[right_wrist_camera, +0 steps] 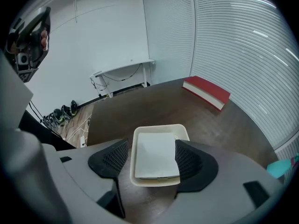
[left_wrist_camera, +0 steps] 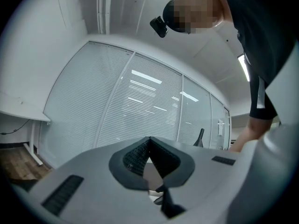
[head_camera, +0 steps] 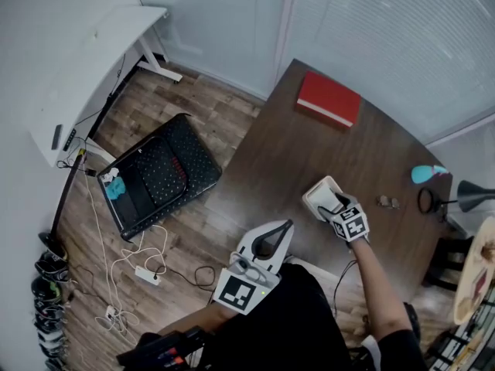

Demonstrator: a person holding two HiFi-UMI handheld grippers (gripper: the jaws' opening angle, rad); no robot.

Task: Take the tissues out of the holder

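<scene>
A cream tissue holder point(right_wrist_camera: 161, 128) sits on a dark wooden table point(head_camera: 271, 161), with a flat white stack of tissues point(right_wrist_camera: 156, 155) lying inside it and filling most of its floor. The right gripper point(head_camera: 332, 207) tilts down over the holder, its jaws standing apart, one pad on either side of the holder's long walls and neither pressing on anything. The holder's long axis runs straight away along the line the jaws point, so the stack lies directly ahead of them and below (a red book point(head_camera: 329, 99) rests well beyond the holder's far end). The left gripper point(head_camera: 288, 226) is held level well back from the holder, at the table's near edge, its jaws together at the tips with nothing between them. The right gripper is plainly the nearer of the two and is likely the one to lift out the tissues.
</scene>
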